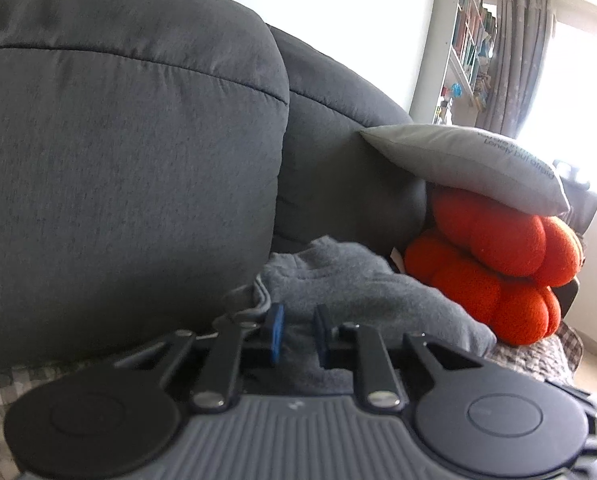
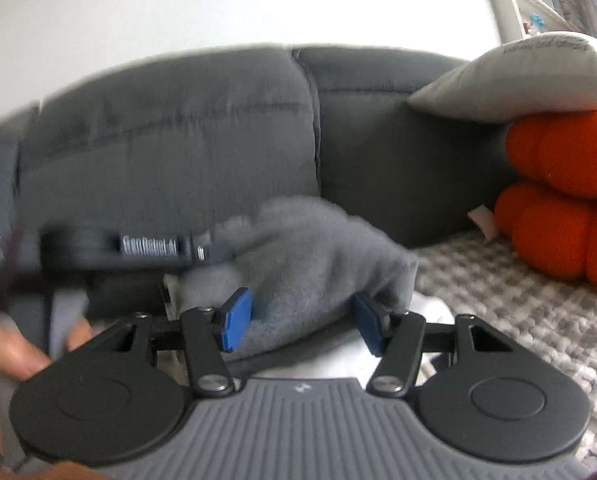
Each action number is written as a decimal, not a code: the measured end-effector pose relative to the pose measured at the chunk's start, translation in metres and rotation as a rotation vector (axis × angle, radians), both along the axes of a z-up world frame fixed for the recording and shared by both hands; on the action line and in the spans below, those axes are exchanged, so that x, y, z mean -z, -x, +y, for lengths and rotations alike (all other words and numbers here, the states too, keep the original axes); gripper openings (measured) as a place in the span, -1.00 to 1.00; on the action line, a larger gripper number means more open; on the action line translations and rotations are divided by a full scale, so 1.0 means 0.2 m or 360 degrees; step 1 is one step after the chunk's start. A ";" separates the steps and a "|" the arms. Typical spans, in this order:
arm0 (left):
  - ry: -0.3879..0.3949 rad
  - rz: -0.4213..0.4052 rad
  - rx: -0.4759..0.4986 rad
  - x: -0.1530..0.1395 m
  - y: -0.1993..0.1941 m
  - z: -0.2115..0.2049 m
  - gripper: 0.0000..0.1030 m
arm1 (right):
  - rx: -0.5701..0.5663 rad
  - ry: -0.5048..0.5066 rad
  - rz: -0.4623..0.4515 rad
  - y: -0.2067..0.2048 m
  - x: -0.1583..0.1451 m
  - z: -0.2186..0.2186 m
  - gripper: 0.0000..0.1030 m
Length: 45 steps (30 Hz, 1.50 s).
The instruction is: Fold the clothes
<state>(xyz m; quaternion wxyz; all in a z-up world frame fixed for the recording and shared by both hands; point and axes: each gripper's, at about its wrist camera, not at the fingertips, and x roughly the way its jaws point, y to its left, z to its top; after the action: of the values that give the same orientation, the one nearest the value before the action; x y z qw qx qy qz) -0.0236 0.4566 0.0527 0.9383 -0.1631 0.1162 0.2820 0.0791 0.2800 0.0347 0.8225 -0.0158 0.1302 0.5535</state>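
Note:
A grey fleece garment [image 1: 362,292] lies bunched on the sofa seat, close in front of both grippers. In the left wrist view my left gripper [image 1: 299,334] has its blue pads a narrow gap apart, with a fold of the garment filling that gap. In the right wrist view my right gripper [image 2: 300,326] holds its pads wide around a thick bundle of the same garment [image 2: 310,252], which reaches both pads. The left gripper's black body [image 2: 150,246] comes in from the left, its tip at the garment's edge. A hand [image 2: 2,360] shows at the lower left.
The dark grey sofa back [image 1: 138,160] rises right behind the garment. An orange knot cushion [image 1: 498,272] with a light grey pillow [image 1: 478,164] on top fills the right end. A checked throw [image 2: 518,292] covers the seat. White cloth [image 2: 430,308] lies under the garment.

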 end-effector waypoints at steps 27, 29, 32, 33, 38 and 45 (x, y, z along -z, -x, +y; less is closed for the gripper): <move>0.0052 -0.0072 0.0063 -0.08 0.06 -0.03 -0.05 | 0.0084 -0.0225 0.0229 -0.07 -0.06 -0.12 0.21; 0.0031 -0.0088 0.0057 -0.11 0.08 -0.06 -0.01 | 0.0096 -0.0261 0.0268 -0.05 -0.09 -0.17 0.23; -0.0017 -0.0050 0.0021 -0.16 0.13 -0.09 0.07 | 0.0106 -0.0249 0.0310 0.00 -0.11 -0.22 0.43; -0.0015 -0.0044 0.0011 -0.17 0.15 -0.10 0.15 | 0.0107 -0.0234 0.0313 0.02 -0.11 -0.24 0.53; 0.0076 0.0016 0.0057 -0.19 0.30 -0.19 0.35 | 0.0041 -0.0156 0.0276 0.14 -0.10 -0.30 0.64; 0.0022 0.0116 0.0051 -0.09 0.43 -0.41 0.83 | 0.0029 -0.0063 0.0210 0.31 -0.09 -0.37 1.00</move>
<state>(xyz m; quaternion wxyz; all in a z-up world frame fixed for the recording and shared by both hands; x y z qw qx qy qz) -0.1087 0.3744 0.0698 0.9367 -0.1574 0.1549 0.2718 0.0175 0.2068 0.0527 0.8173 0.0381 0.1732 0.5482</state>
